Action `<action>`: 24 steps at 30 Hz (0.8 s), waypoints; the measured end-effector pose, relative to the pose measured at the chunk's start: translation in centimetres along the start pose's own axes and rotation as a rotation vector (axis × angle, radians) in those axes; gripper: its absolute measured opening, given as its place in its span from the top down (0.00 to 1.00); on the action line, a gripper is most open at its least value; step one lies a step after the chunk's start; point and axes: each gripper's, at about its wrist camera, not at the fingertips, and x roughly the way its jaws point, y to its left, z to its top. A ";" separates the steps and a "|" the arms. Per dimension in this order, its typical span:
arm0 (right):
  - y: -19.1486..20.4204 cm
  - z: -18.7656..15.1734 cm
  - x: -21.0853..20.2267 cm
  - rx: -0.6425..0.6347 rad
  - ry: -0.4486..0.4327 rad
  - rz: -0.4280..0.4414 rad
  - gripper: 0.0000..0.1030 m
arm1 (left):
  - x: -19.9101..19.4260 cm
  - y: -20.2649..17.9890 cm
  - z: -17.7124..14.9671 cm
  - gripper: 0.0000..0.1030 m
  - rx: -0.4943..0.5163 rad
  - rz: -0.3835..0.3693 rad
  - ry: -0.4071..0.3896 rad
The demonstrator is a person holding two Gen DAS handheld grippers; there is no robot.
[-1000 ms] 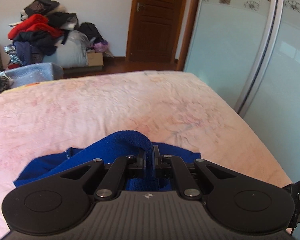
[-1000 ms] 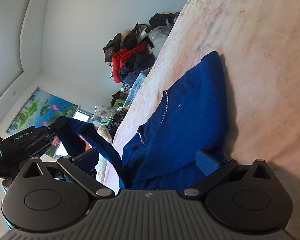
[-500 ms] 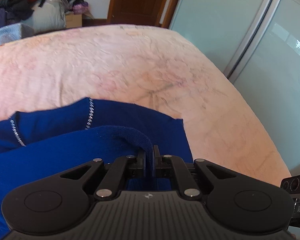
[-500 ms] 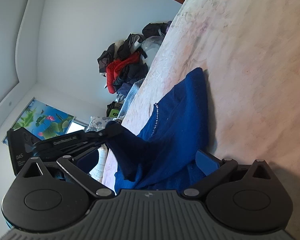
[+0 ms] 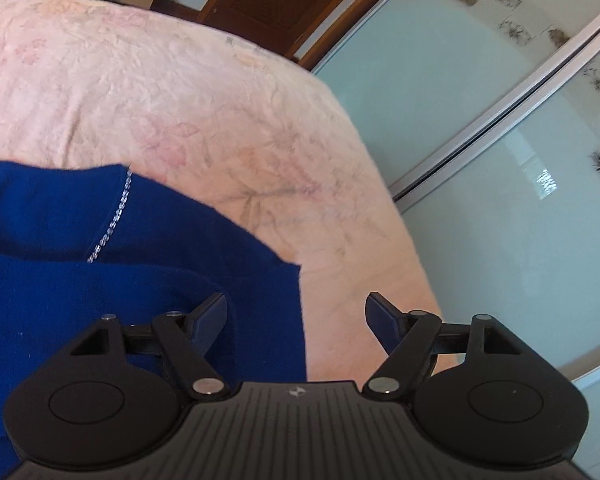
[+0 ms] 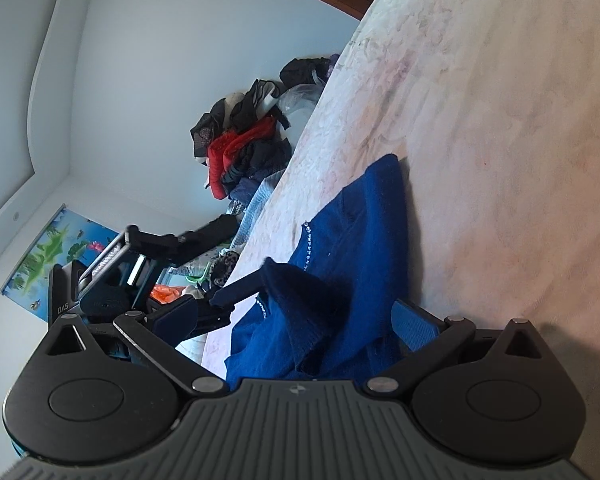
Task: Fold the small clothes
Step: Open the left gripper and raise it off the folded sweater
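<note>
Since half a second ago the left gripper (image 5: 296, 314) has let go: its jaws, then pinched on a blue fold, now stand spread wide with nothing between them. Nearest its camera, the blue garment (image 5: 100, 288) lies from about six o'clock round to nine, its right edge running between the fingers; the left finger (image 5: 212, 316) is over the cloth, the right finger (image 5: 382, 320) over the bare pink bedspread (image 5: 180, 92). A beaded trim line (image 5: 112, 220) crosses the garment at ten o'clock.

From the right wrist camera, the right gripper (image 6: 300, 320) is likewise spread and holds nothing, the garment (image 6: 352, 248) heaped between its fingers toward twelve o'clock; whether the pads touch it is unclear. Farther off, at ten o'clock, the left gripper (image 6: 236, 294) hovers by the folded-over flap. Beyond, at eleven o'clock, a clothes pile (image 6: 244, 144) rests against the wall.
</note>
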 end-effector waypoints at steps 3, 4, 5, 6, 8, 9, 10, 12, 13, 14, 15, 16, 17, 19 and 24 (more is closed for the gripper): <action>0.8 0.3 0.4 -0.040 0.000 0.026 0.00 | -1.5 0.2 0.4 0.26 -0.015 -0.047 -0.036; 1.1 0.4 0.7 -0.059 0.003 0.035 0.00 | -2.2 0.4 0.5 0.26 -0.024 -0.050 -0.053; 1.4 0.6 1.2 -0.081 0.010 0.044 0.01 | -2.9 0.7 0.5 0.26 -0.029 -0.047 -0.073; 1.7 0.7 1.8 -0.094 0.022 0.045 0.01 | -3.7 1.1 0.6 0.26 -0.027 -0.034 -0.089; 1.9 0.8 3.1 -0.092 0.055 0.047 0.01 | -5.2 2.0 0.5 0.26 -0.017 0.033 -0.110; 2.0 0.7 3.8 -0.095 0.075 0.063 0.03 | -6.0 2.6 0.3 0.26 -0.012 0.074 -0.124; 2.3 0.6 4.4 -0.102 0.096 0.080 0.05 | -6.8 3.3 -0.1 0.26 -0.006 0.116 -0.133; 2.7 0.3 5.6 -0.118 0.131 0.095 0.07 | -8.1 4.6 -0.9 0.26 0.011 0.193 -0.150; 2.8 0.2 6.1 -0.118 0.143 0.088 0.08 | -8.8 5.4 -1.4 0.26 0.015 0.228 -0.159; 2.8 0.1 6.7 -0.117 0.152 0.085 0.09 | -9.4 6.0 -1.9 0.26 0.016 0.257 -0.163; 2.9 0.1 7.1 -0.118 0.159 0.085 0.11 | -10.0 6.9 -2.5 0.26 0.013 0.286 -0.165; 2.9 0.0 7.5 -0.121 0.166 0.077 0.13 | -10.5 7.6 -3.0 0.26 0.004 0.306 -0.163; 2.9 -0.1 7.8 -0.126 0.173 0.064 0.13 | -10.9 8.4 -3.5 0.26 -0.009 0.319 -0.161; 3.0 -0.4 8.4 -0.152 0.191 0.039 0.15 | -11.7 9.9 -4.3 0.26 -0.047 0.326 -0.154; 3.7 -1.1 9.1 -0.265 0.213 -0.072 0.27 | -12.3 12.2 -5.2 0.26 -0.117 0.327 -0.147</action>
